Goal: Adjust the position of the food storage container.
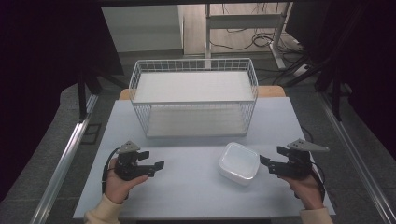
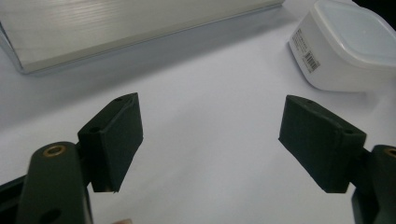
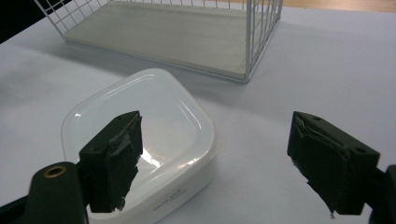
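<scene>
White lidded container (image 1: 238, 163), white wire-grid rack (image 1: 194, 96), black tongs (image 1: 158, 166), pale grey table (image 1: 187, 196)

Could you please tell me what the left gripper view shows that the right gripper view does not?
The left gripper view alone shows the barcode label on the side of the white lidded container. The right gripper view alone shows the wire sides of the basket shelf and the container's whole lid from above. Both share the white table, the container, the shelf's pale board and an open gripper.
</scene>
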A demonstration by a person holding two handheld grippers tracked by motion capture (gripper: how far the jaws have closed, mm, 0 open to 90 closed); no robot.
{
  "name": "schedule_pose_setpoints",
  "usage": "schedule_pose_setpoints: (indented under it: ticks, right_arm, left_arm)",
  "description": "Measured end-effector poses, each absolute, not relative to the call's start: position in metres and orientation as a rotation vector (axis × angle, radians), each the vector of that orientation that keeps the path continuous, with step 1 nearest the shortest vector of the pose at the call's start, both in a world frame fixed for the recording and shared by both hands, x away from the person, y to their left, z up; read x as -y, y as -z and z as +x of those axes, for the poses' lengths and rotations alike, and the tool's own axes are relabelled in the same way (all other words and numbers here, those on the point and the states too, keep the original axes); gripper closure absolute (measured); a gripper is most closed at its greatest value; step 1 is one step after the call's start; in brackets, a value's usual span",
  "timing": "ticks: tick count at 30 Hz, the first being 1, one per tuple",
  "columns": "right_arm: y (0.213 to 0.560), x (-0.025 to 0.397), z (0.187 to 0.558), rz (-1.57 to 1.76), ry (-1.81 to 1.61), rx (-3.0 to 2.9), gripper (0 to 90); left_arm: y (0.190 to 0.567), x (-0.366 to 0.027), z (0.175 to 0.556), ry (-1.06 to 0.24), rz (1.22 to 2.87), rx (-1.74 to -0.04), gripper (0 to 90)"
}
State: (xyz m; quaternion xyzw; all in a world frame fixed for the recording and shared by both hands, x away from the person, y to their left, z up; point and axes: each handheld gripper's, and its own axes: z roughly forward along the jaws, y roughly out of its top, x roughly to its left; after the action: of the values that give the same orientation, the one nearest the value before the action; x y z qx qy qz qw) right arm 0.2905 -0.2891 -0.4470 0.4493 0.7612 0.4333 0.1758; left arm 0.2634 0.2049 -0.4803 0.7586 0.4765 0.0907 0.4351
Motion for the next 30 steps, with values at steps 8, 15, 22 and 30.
schedule_pose_setpoints:
  ticks: [8, 15, 22, 30]
  right_arm:
    - [0.43, 0.28, 0.31, 1.29, -1.168, -2.199, 24.6]
    - [0.414, 0.269, 0.328, 1.28, -1.049, -2.271, 32.9]
    - [0.409, 0.259, 0.348, 1.255, -0.944, -2.359, 51.2]
    - [0.413, 0.256, 0.364, 1.252, -0.861, -2.424, 78.2]
  left_arm:
    - [0.479, -0.204, 0.263, -0.201, 1.901, -1.16, 20.8]
    - [0.479, -0.203, 0.263, -0.196, 1.917, -1.152, 20.7]
    - [0.48, -0.199, 0.263, -0.186, 1.93, -1.141, 20.4]
    - [0.482, -0.2, 0.264, -0.183, 1.933, -1.147, 20.4]
